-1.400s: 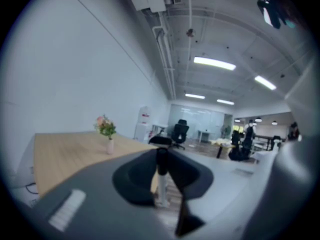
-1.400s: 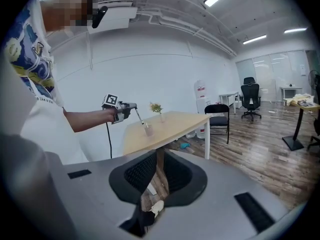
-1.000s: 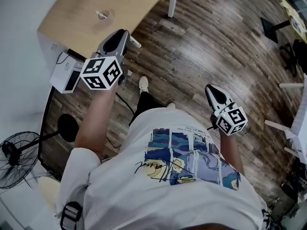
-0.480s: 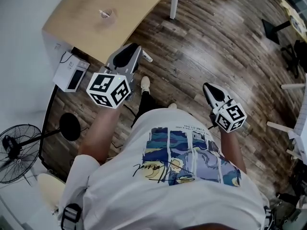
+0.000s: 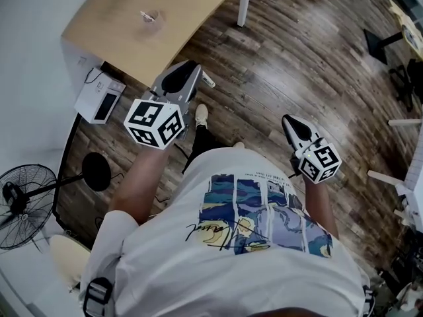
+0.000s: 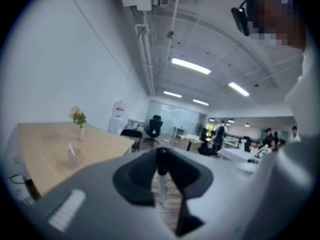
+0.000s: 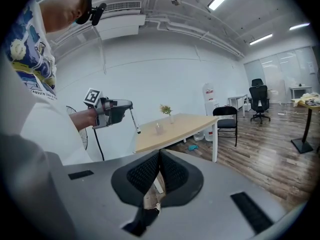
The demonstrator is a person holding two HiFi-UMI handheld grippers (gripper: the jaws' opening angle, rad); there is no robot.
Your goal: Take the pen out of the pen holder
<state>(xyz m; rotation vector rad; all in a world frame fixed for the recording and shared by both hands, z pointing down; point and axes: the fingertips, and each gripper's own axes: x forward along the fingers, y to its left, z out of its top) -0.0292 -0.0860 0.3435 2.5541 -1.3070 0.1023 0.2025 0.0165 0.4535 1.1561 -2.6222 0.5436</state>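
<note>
My left gripper is shut on a slim white pen with a black cap, held in the air off the near edge of the light wooden table. In the left gripper view the pen stands upright between the jaws. The clear pen holder stays on the table with a light item still in it; it also shows as the pen holder to the left. My right gripper hangs shut and empty over the floor. The right gripper view shows the left gripper with the pen.
A small vase of flowers stands further along the table. A white box and cables lie on the floor by the table; a floor fan stands at the left. Office chairs and other desks are across the room.
The left gripper carried the pen away from the table toward the person, then held nearly still. The right gripper stayed put.
</note>
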